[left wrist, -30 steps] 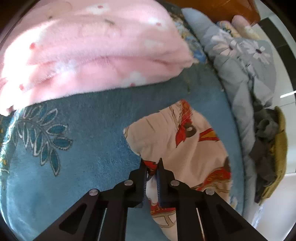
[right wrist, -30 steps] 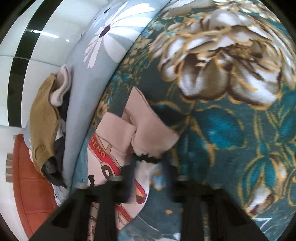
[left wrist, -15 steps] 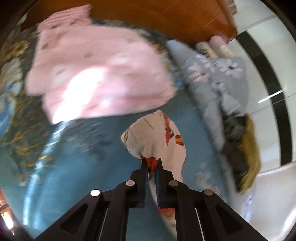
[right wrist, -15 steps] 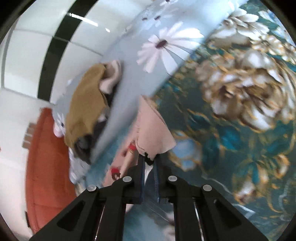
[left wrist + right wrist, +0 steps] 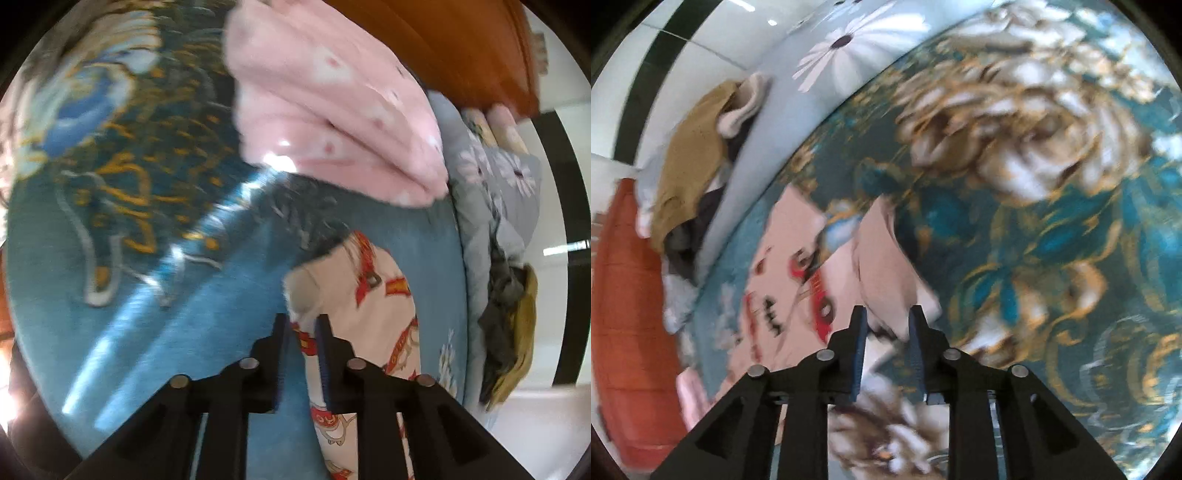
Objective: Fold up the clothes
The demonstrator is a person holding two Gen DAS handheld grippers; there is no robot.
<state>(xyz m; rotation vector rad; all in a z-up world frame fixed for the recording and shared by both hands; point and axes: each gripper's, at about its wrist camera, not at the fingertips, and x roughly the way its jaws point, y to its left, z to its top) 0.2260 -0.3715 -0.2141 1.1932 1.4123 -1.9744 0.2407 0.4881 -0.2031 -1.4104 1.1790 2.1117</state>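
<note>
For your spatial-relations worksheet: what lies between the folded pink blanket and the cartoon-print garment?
In the left wrist view, only bare blue floral bedspread separates the pink blanket from the cartoon-print garment.

On the teal floral plush blanket (image 5: 155, 302) lies the cream cartoon-print garment (image 5: 373, 295). Behind the garment, in the left wrist view, sits the folded pink fleece blanket (image 5: 332, 110). To the garment's right runs the grey daisy-print quilt (image 5: 495, 192), and on that quilt rests a heap of mustard and dark grey clothes (image 5: 513, 328).
</note>
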